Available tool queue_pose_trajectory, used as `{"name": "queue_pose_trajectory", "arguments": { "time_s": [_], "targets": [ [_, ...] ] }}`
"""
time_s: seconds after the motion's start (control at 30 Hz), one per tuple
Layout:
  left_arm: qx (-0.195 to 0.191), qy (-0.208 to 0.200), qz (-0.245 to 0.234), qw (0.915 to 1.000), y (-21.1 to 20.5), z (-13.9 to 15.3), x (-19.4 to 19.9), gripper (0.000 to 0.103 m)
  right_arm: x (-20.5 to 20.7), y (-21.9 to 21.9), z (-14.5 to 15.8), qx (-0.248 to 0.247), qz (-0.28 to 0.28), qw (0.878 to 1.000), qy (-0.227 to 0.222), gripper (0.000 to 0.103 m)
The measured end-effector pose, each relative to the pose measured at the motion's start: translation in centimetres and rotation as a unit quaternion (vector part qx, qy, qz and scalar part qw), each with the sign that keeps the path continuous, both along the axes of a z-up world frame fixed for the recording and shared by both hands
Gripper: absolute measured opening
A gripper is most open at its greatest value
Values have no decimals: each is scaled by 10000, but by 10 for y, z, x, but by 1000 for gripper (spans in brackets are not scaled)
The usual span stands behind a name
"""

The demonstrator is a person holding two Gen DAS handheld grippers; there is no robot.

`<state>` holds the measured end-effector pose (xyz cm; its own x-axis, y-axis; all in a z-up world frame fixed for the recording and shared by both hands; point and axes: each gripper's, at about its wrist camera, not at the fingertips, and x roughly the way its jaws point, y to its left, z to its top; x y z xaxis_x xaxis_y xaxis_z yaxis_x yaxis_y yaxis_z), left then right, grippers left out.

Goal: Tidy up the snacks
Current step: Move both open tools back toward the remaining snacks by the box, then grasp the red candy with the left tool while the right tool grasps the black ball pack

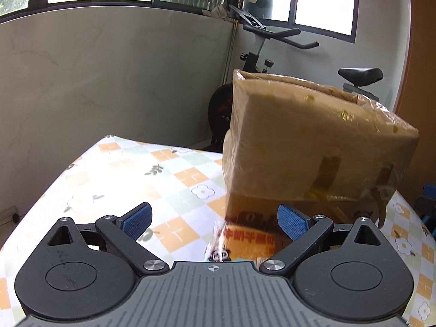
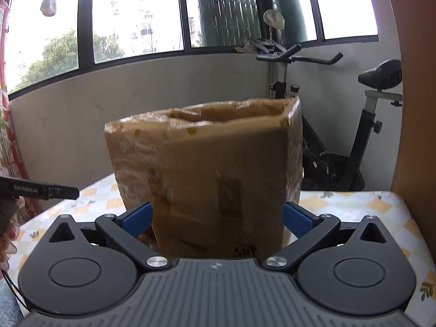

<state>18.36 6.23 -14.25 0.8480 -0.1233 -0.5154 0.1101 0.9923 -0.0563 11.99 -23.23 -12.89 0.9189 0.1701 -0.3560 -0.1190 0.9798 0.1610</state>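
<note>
A tall brown cardboard box point(image 1: 313, 141), wrapped in clear tape and open at the top, stands on the tablecloth. An orange snack packet point(image 1: 242, 242) lies at the foot of the box, low between the blue pads of my left gripper point(image 1: 215, 218). That gripper is open and grips nothing. In the right wrist view the same box point(image 2: 212, 169) fills the middle. My right gripper point(image 2: 218, 218) is open wide, with its pads point(image 2: 139, 218) level with the box's lower edges. Whether they touch the box I cannot tell.
The table carries a checked orange and green floral cloth point(image 1: 169, 174). An exercise bike point(image 2: 362, 125) stands behind the table by the grey wall. A wooden panel point(image 2: 417, 109) rises at the right. Part of the other gripper point(image 2: 41, 190) and a hand point(image 2: 8, 234) show at the left.
</note>
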Motion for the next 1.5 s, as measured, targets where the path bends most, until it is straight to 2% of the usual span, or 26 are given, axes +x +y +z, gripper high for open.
{"name": "queue_pose_trajectory", "arguments": {
  "time_s": [0.2,0.47,0.67,0.97,1.07,1.1,1.17,1.27,1.5],
  "targets": [
    [37,107,-37,9999,-7,-14,-5,99,-6,-8,-22,5,32,9992,398,101],
    [-77,355,-111,9993,-14,-33,-9,98,-8,1,-60,-87,313,9933,1108,92],
    [-122,539,-259,9981,-16,-46,-18,97,-14,11,-76,-743,688,9853,1378,91],
    [-307,768,-379,9959,-17,-60,-20,92,-7,25,-90,-1700,1274,9674,1375,86],
    [-330,784,-410,9955,-18,-60,-21,91,-4,29,-92,-1848,1458,9623,1365,85],
    [-342,789,-409,9955,-17,-60,-22,91,-2,30,-93,-1830,1517,9614,1383,83],
    [-353,807,-414,9953,-17,-61,-21,91,1,29,-94,-1664,1583,9625,1442,70],
    [-371,851,-469,9946,-18,-62,-22,91,5,25,-94,-1299,1580,9653,1623,60],
    [-320,964,-677,9925,-26,-71,-26,89,0,14,-94,-850,1484,9690,1784,58]
  ]
}}
